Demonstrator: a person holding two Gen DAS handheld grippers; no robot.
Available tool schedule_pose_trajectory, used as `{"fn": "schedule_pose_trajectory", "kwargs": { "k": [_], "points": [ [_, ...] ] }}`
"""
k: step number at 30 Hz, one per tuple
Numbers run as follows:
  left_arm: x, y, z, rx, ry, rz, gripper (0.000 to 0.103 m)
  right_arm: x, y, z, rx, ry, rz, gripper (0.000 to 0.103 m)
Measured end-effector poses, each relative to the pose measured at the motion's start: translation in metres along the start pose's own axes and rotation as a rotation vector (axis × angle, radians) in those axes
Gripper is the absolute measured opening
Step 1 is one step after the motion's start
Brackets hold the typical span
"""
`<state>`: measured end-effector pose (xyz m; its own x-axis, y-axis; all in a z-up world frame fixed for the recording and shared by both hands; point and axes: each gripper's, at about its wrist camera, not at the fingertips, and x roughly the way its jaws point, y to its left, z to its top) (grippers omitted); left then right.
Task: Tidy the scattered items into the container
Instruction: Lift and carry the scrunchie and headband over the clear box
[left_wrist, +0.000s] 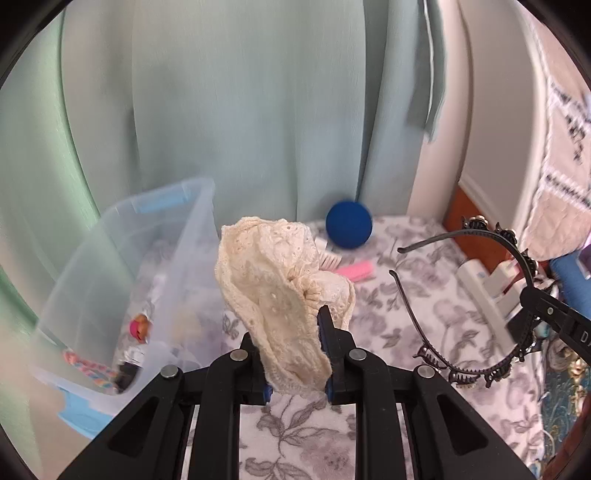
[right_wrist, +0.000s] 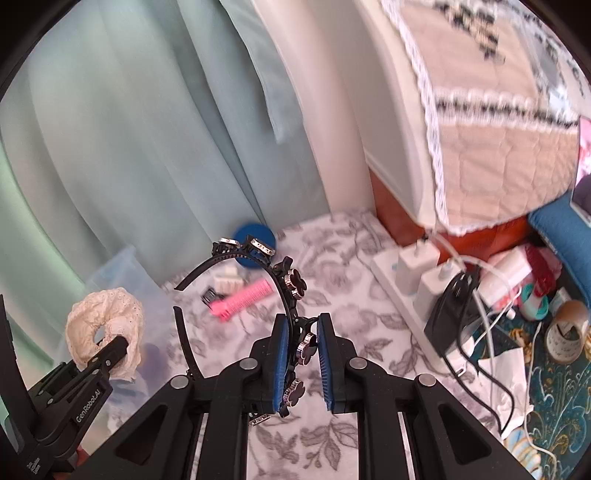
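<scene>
My left gripper (left_wrist: 288, 325) is shut on a cream lace scrunchie (left_wrist: 280, 284) and holds it in the air just right of the clear plastic bin (left_wrist: 110, 266), which has several small items in it. The scrunchie (right_wrist: 105, 332) and the left gripper (right_wrist: 122, 343) also show in the right wrist view. My right gripper (right_wrist: 301, 332) is shut on a black headband with dark flower studs (right_wrist: 291, 284), raised above the floral cloth. The headband (left_wrist: 458, 314) hangs at the right of the left wrist view. A pink comb (right_wrist: 240, 299) and a blue ball (left_wrist: 348, 224) lie on the cloth.
A white power strip (right_wrist: 406, 280) with chargers, cables and a black adapter lies at the right. Clutter and a tape roll (right_wrist: 567, 330) sit beyond it. Green curtains hang behind. A white brush (left_wrist: 328, 254) lies near the ball.
</scene>
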<state>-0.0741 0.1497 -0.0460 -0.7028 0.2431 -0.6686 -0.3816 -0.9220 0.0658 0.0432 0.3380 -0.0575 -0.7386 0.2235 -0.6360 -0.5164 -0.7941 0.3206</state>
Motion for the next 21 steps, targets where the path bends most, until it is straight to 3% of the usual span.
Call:
{"fn": "schedule_pose_trajectory", "kwargs": {
  "k": [8,21],
  "points": [
    [-0.057,0.012,0.018,-0.002,-0.106,-0.040,0.021,-0.045,0.018,0.014,-0.015,-0.096,0.036,0.017],
    [-0.113,0.039,0.029,-0.046,-0.227,-0.057,0.021,-0.100,0.048,0.024,-0.062,-0.202,0.077,0.017]
  ]
}}
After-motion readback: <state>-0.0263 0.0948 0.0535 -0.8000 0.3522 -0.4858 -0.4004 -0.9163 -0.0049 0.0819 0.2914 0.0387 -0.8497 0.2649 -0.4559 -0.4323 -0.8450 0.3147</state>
